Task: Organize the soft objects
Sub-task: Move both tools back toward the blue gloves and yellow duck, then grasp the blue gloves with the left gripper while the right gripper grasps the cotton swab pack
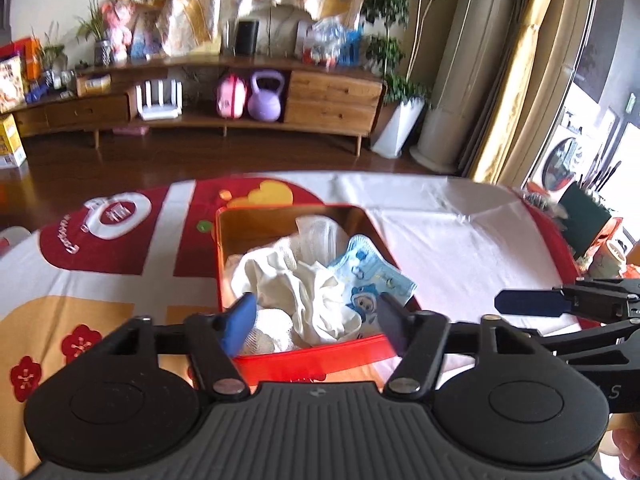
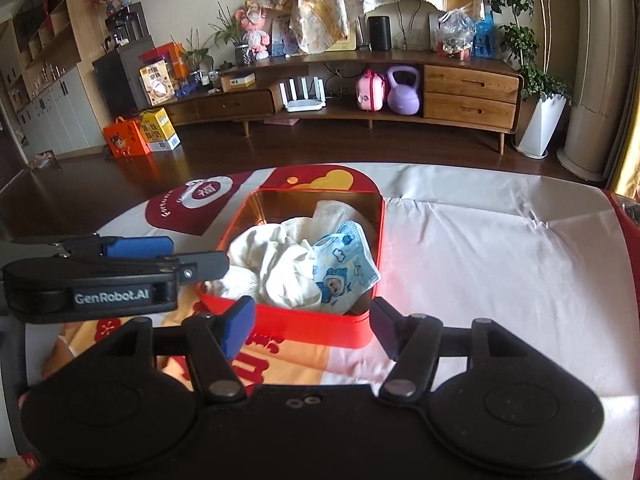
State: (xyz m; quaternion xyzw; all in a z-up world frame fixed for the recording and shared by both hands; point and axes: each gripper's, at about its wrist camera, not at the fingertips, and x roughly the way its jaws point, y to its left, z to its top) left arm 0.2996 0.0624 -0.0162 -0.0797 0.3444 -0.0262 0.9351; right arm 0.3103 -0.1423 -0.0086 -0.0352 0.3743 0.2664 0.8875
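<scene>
A: Both sets of jaws stood wide and empty. The left gripper hung at the near rim of the red rectangular metal tin, nearer than the right gripper.

B: And the soft things?

A: Ahead of the fingers, inside the tin: a crumpled white cloth and a blue cartoon-printed face mask (its long axis ran diagonally, I think).

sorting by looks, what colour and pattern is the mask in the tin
Light blue with a cartoon character and small clouds on the mask; clearest in the right wrist view.
</scene>
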